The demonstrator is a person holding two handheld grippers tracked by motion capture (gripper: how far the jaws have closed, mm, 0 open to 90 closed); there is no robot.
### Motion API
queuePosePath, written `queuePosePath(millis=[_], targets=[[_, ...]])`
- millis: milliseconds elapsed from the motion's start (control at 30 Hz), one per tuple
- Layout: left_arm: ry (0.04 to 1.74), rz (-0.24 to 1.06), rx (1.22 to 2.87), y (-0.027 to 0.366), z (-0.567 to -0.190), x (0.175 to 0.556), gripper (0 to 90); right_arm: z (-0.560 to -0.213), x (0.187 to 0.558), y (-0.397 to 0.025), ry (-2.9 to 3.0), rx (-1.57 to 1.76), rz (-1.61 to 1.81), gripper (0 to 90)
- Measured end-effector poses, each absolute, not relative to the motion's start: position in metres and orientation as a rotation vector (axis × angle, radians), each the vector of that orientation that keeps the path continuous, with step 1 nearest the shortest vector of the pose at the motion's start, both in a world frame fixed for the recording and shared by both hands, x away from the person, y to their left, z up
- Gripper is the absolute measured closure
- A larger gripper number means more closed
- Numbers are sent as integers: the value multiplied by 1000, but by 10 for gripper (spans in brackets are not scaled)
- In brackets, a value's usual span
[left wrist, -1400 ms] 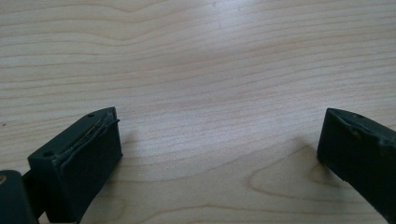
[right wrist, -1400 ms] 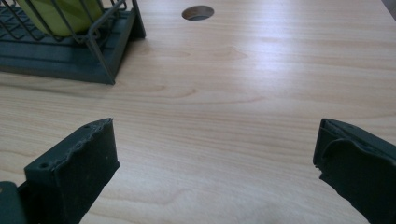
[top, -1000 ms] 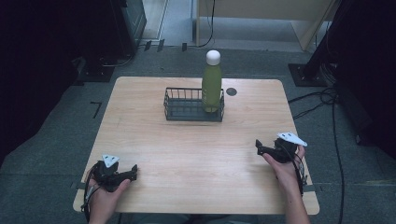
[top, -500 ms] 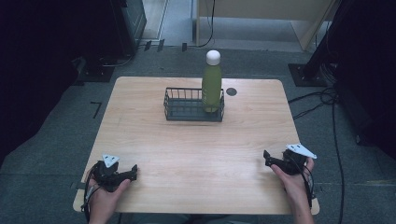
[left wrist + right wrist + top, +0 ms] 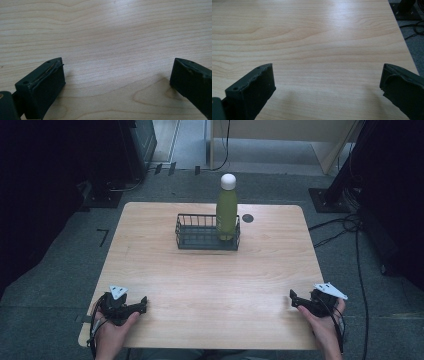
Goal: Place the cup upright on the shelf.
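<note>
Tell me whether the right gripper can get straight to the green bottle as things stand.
Probably yes. The right gripper is open and empty, with bare table between it and the bottle. The bottle stands upright in the basket, its upper part clear above the rim.

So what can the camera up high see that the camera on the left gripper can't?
The high view has the green bottle standing upright in the right end of the black wire basket, plus the right gripper and the floor. The left gripper view has the open left gripper seen close, with wood grain between its jaws. Both have the wooden table and the left gripper.
</note>
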State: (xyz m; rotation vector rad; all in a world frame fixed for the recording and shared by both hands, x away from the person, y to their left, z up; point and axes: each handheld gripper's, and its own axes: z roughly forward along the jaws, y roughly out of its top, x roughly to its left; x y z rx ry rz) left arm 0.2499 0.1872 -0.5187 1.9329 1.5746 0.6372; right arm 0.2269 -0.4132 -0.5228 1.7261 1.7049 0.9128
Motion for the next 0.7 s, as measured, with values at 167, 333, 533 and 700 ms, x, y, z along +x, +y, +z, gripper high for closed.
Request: queuePosePath(millis=[167, 333, 533, 700], targets=[[1575, 637, 1933, 187, -519, 250, 0, -523, 220, -418, 1704, 1725, 868, 0], [1575, 638, 1931, 187, -519, 250, 0, -524, 213, -422, 1737, 1731, 833, 0], [1576, 638, 1931, 187, -519, 250, 0, -526, 211, -423, 1777, 1755, 770, 0], [1575, 638, 1930, 187, -519, 250, 0, -527, 210, -423, 1778, 1753, 771, 1]])
